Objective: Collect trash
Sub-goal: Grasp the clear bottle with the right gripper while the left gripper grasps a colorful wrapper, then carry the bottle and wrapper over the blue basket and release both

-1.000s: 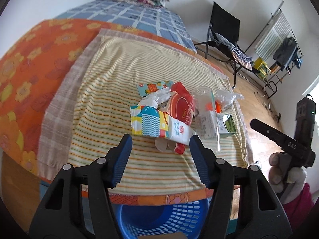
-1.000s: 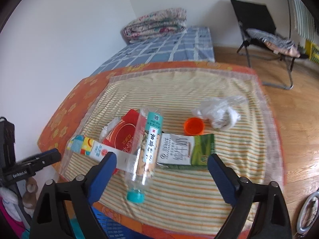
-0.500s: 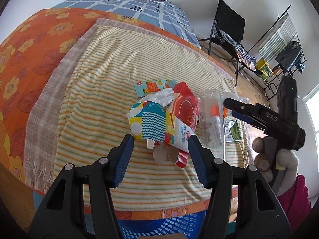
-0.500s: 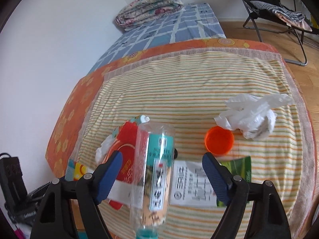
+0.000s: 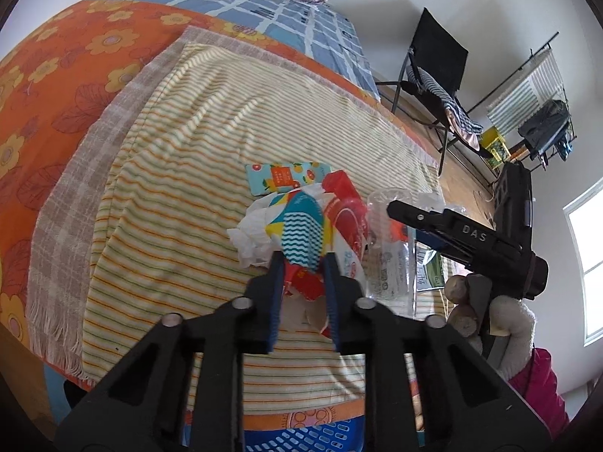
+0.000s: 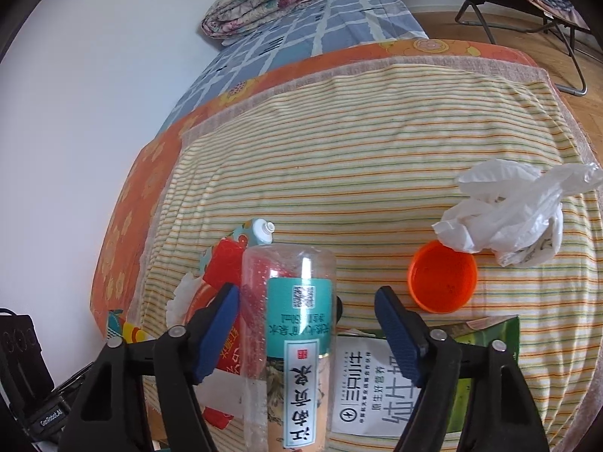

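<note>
The left gripper (image 5: 301,263) has its jaws pressed together on the near end of a flat carton (image 5: 299,233) printed with blue waves and yellow; the carton reaches forward from the jaws over the striped cloth (image 5: 181,173). Just left of the jaws, touching the carton, lies a crumpled tissue (image 5: 250,231). Ahead of the jaws is a small fruit-print box (image 5: 284,180), and just right of them a red packet (image 5: 345,213). Below the jaws, at the cloth's near edge, shows the rim of a blue basket (image 5: 301,439).

The right gripper (image 6: 307,324) has its jaws apart, one on each side of a clear bottle (image 6: 290,324) with a teal label that lies lengthwise between them. The left pad seems to be against the bottle's side, though that is hard to judge here; the right pad is clearly apart from it. Under the right jaw lies a flat white-and-green carton (image 6: 361,384). Ahead and right of that jaw sits an orange cap (image 6: 441,278), open side up, touching a white plastic bag (image 6: 505,211) beyond it.
</note>
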